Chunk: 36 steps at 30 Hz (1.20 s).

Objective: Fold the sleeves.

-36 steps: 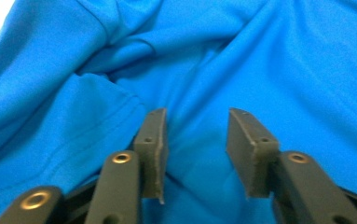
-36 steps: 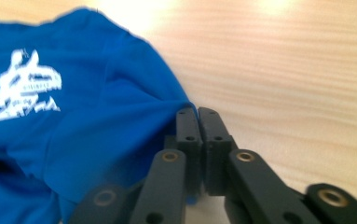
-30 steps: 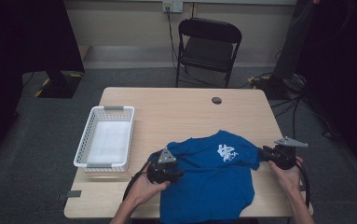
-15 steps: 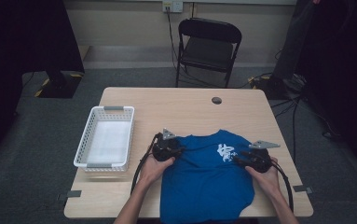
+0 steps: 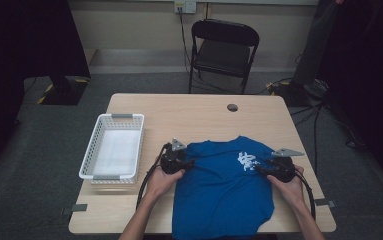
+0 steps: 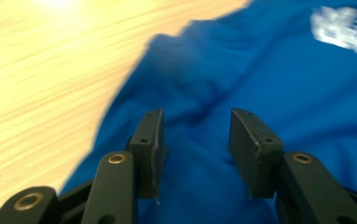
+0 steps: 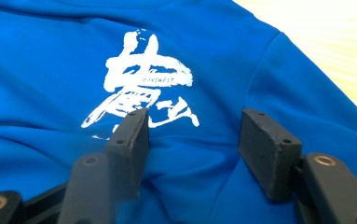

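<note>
A blue T-shirt (image 5: pixel 224 192) with a white printed mark (image 5: pixel 246 160) lies flat on the wooden table (image 5: pixel 199 117), its hem hanging over the near edge. My left gripper (image 5: pixel 190 163) rests at the shirt's left shoulder. In the left gripper view it (image 6: pixel 195 140) stands open over creased blue cloth (image 6: pixel 269 84), pads not pressing it. My right gripper (image 5: pixel 260 169) is at the right sleeve. In its own view it (image 7: pixel 195 142) hovers over the cloth just below the white print (image 7: pixel 143 74); the jaws have just been opening and clamp nothing.
A white slatted basket (image 5: pixel 91 157) stands on the table's left side, left of my left hand. A small dark disc (image 5: pixel 232 107) lies near the far edge. A black folding chair (image 5: pixel 223 50) stands beyond the table. Cables trail from both grippers.
My left gripper has moved away from the near edge, up along the shirt's left side. The right gripper has come inward onto the sleeve. The shirt now lies straighter.
</note>
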Available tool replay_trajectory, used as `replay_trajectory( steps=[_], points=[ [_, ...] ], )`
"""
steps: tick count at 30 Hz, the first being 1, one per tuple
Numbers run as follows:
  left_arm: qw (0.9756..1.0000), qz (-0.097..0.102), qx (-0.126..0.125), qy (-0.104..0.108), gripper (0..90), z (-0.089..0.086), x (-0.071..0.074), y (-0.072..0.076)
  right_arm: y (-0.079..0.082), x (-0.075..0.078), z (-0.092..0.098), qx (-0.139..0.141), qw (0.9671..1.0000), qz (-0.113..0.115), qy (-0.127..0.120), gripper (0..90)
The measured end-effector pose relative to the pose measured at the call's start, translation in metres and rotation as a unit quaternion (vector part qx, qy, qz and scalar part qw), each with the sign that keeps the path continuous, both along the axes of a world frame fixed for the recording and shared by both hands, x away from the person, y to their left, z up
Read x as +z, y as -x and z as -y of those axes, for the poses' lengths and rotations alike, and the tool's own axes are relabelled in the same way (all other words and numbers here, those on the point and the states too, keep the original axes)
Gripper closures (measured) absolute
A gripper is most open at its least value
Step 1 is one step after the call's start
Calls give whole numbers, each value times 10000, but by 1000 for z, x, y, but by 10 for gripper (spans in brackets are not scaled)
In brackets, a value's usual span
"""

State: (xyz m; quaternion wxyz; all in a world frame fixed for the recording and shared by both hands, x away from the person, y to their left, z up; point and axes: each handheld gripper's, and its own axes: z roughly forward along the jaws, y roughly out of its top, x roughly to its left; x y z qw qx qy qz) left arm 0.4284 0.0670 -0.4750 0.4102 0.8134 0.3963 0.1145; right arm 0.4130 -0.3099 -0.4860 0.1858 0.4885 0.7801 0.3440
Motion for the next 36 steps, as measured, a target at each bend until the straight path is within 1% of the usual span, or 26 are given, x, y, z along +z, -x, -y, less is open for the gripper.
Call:
replay_trajectory(
  steps=[1,2,3,5,6,7,8,10,12,14,16,17,19,20,21,22,23,25,27,28,29,30,31,33,35,36],
  points=[
    [9999,-47,-112,26,547,2,2,3,0,0,1,6,10000,-3,5,422],
    [9998,-55,-170,-8,534,4,1,6,0,0,1,13,10000,-11,16,420],
    [9998,-49,-152,-72,533,5,-1,7,0,0,1,17,10000,-19,27,416],
    [9996,-83,-85,-268,519,5,-7,3,-1,0,2,27,10000,-18,21,411],
    [9997,-111,17,-225,516,3,-11,0,-1,0,2,24,10000,-14,15,408],
    [9999,-92,126,-55,522,0,-13,-3,-1,0,2,22,10000,-14,7,403],
    [9997,-49,243,40,531,-2,-15,-7,-1,0,2,36,10000,-10,11,400],
    [9991,-81,398,119,533,-4,-16,-13,-2,0,3,47,10000,-3,3,390],
    [9987,-37,495,83,520,-5,-16,-20,-2,0,3,52,10000,-15,3,383],
    [9980,-65,595,205,515,-8,-17,-25,-2,-1,3,63,10000,-5,-3,373],
    [9971,20,755,112,514,-10,-17,-29,-2,-1,3,48,10000,9,-16,348],
    [9970,-21,762,149,513,-11,-17,-30,-2,-1,2,52,10000,14,-13,341],
    [9975,-65,692,113,483,-9,-14,-29,-2,0,2,-53,9999,70,131,250],
    [9982,-65,595,90,475,-7,-12,-26,-1,0,3,-106,9999,50,120,257],
    [9988,8,488,66,475,-5,-9,-22,0,1,4,-99,9999,22,24,262],
    [9992,54,380,99,474,-4,-6,-18,1,2,4,-101,9999,17,-6,255],
    [9995,91,283,98,471,-4,-2,-13,4,5,4,-102,9999,53,34,257],
    [9994,223,242,94,470,-4,6,-3,9,10,3,-31,9999,110,32,260],
    [9993,231,211,189,475,-6,10,8,18,16,2,-47,9998,209,-8,278],
    [9995,232,123,181,483,-5,11,15,23,19,1,60,9997,208,-110,302],
    [9997,217,-29,148,492,-4,10,22,28,21,0,175,9994,230,-173,345],
    [9996,211,-121,143,495,-2,9,29,33,22,-1,255,9992,261,-142,381],
    [9995,162,-224,130,500,-1,6,35,38,21,-2,353,9991,225,-109,429],
    [9989,113,-434,128,513,2,1,44,44,18,-4,528,9983,71,-217,466],
    [9985,131,-533,-24,514,5,-4,51,48,12,-5,601,9981,-4,-122,490],
    [9982,86,-584,-70,509,5,-6,52,49,9,-6,628,9980,-51,-91,489]
  ],
)
